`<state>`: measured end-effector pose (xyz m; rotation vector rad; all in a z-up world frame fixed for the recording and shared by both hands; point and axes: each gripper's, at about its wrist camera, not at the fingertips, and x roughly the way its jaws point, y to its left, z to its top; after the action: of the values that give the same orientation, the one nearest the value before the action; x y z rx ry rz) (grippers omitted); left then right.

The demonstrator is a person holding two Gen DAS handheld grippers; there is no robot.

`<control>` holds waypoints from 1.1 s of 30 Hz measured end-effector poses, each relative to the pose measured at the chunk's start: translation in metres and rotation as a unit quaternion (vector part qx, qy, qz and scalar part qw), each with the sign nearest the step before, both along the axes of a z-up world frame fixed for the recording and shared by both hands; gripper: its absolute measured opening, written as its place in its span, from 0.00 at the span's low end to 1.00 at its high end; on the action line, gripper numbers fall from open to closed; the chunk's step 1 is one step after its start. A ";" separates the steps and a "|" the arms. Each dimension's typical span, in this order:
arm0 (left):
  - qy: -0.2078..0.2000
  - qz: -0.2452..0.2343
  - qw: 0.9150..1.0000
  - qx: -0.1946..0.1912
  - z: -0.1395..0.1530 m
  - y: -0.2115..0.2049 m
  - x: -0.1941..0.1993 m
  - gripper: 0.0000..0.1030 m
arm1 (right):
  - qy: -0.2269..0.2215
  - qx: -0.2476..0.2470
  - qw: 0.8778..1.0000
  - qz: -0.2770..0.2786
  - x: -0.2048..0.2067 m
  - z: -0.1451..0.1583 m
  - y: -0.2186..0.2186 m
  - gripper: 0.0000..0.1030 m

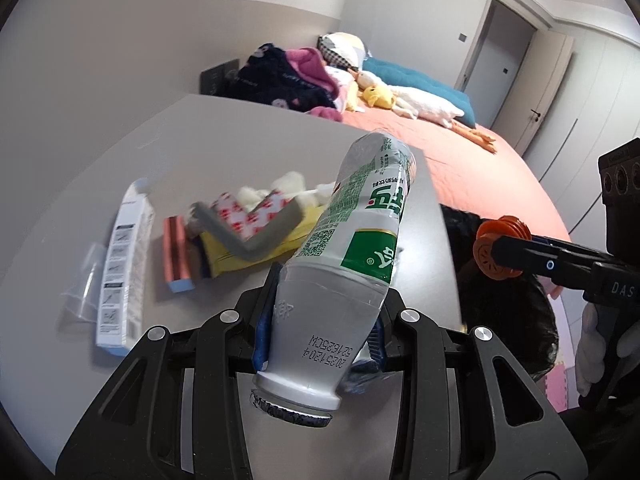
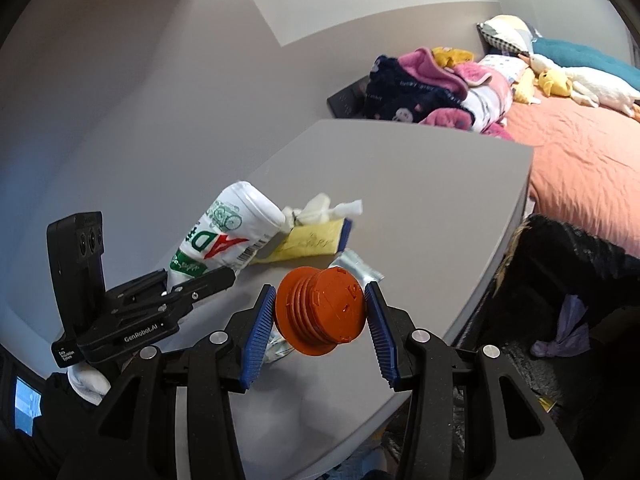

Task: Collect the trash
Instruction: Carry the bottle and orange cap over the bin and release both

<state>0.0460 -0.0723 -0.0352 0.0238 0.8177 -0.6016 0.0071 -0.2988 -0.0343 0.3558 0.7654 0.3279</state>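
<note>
My left gripper (image 1: 320, 320) is shut on a white plastic bottle (image 1: 352, 248) with a green label, neck open and pointing back at the camera, held tilted above the grey table (image 1: 200, 140). The bottle also shows in the right wrist view (image 2: 224, 232). My right gripper (image 2: 320, 316) is shut on the bottle's orange screw cap (image 2: 322, 310), above the table's right part; the cap also shows in the left wrist view (image 1: 500, 248). A black trash bag (image 2: 560, 272) stands open beside the table's right edge.
On the table lie a long white box (image 1: 124, 264), a clear plastic bag (image 1: 84, 292), a copper-and-blue block (image 1: 178, 256), a yellow packet (image 1: 256, 244) with a grey L-shaped piece, crumpled tissues (image 2: 324, 208) and a foil wrapper (image 2: 356, 270). A bed (image 2: 580, 152) lies beyond.
</note>
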 end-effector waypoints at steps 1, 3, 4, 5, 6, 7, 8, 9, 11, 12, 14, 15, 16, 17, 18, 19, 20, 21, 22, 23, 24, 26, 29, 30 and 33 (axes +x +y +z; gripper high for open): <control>-0.001 -0.002 1.000 -0.001 0.001 -0.003 0.000 0.35 | -0.003 0.001 1.000 -0.005 -0.001 0.003 -0.006 0.46; -0.004 -0.009 1.000 -0.002 0.006 -0.014 -0.002 0.35 | -0.009 0.001 1.000 -0.014 -0.005 0.006 -0.016 0.46; -0.005 -0.010 1.000 -0.002 0.007 -0.017 -0.002 0.35 | -0.010 0.001 1.000 -0.017 -0.008 0.008 -0.020 0.46; -0.006 -0.011 1.000 -0.002 0.009 -0.022 -0.002 0.35 | -0.012 0.001 1.000 -0.021 -0.010 0.009 -0.025 0.46; -0.006 -0.011 1.000 -0.002 0.011 -0.027 -0.001 0.35 | -0.015 0.000 1.000 -0.025 -0.012 0.011 -0.030 0.46; -0.006 -0.012 1.000 -0.002 0.012 -0.032 -0.001 0.35 | -0.017 0.000 0.999 -0.030 -0.015 0.013 -0.036 0.46; -0.007 -0.012 1.000 -0.001 0.014 -0.038 -0.001 0.35 | -0.021 0.000 0.999 -0.035 -0.017 0.015 -0.042 0.46; -0.006 -0.016 1.000 -0.001 0.016 -0.043 -0.001 0.35 | -0.023 0.000 0.999 -0.039 -0.019 0.017 -0.046 0.46; -0.008 -0.025 1.000 -0.001 0.018 -0.055 -0.002 0.35 | -0.029 -0.001 0.998 -0.048 -0.023 0.021 -0.057 0.46; -0.009 -0.031 0.999 -0.001 0.018 -0.061 -0.002 0.35 | -0.031 -0.001 0.998 -0.052 -0.024 0.022 -0.061 0.46; -0.010 -0.041 0.999 -0.002 0.020 -0.070 -0.003 0.35 | -0.034 -0.001 0.998 -0.062 -0.028 0.024 -0.072 0.46; -0.010 -0.047 0.999 -0.004 0.021 -0.076 -0.004 0.35 | -0.035 -0.001 0.997 -0.067 -0.030 0.025 -0.077 0.46; -0.011 -0.050 0.999 -0.004 0.021 -0.081 -0.004 0.35 | -0.036 -0.001 0.997 -0.070 -0.031 0.026 -0.080 0.46; -0.012 -0.055 0.998 -0.005 0.022 -0.087 -0.004 0.35 | -0.037 -0.001 0.997 -0.073 -0.033 0.027 -0.084 0.46; -0.014 -0.061 0.998 -0.006 0.024 -0.093 -0.005 0.35 | -0.039 -0.002 0.996 -0.077 -0.035 0.028 -0.087 0.46; -0.015 -0.064 0.998 -0.006 0.024 -0.097 -0.005 0.36 | -0.040 -0.002 0.996 -0.082 -0.037 0.029 -0.092 0.46; -0.017 -0.070 0.997 -0.006 0.026 -0.105 -0.006 0.36 | -0.042 -0.003 0.995 -0.085 -0.038 0.030 -0.095 0.46; -0.018 -0.073 0.997 -0.006 0.027 -0.109 -0.006 0.36 | -0.043 -0.003 0.995 -0.089 -0.040 0.030 -0.099 0.46; -0.019 -0.077 0.997 -0.005 0.028 -0.113 -0.005 0.36 | -0.045 -0.003 0.995 -0.094 -0.042 0.031 -0.104 0.46; -0.020 -0.082 0.996 -0.006 0.029 -0.119 -0.005 0.36 | -0.046 -0.003 0.994 -0.099 -0.044 0.032 -0.108 0.46; -0.022 -0.086 0.996 -0.006 0.030 -0.125 -0.006 0.36 | -0.048 -0.003 0.993 -0.104 -0.047 0.033 -0.113 0.46; -0.024 -0.095 0.995 -0.007 0.032 -0.135 -0.008 0.36 | -0.051 -0.004 0.992 -0.113 -0.051 0.035 -0.121 0.46; -0.026 -0.109 0.994 -0.007 0.034 -0.151 -0.007 0.36 | -0.054 -0.004 0.991 -0.126 -0.058 0.037 -0.134 0.46; -0.026 -0.114 0.993 -0.007 0.035 -0.156 -0.007 0.36 | -0.055 -0.004 0.990 -0.132 -0.061 0.038 -0.139 0.46; -0.027 -0.128 0.991 -0.008 0.036 -0.171 -0.008 0.36 | -0.057 -0.004 0.988 -0.145 -0.067 0.039 -0.151 0.46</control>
<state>0.0376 -0.2435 0.0010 0.1315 0.7624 -0.8466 -0.0599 -0.4498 0.0047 0.4316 0.5937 0.0713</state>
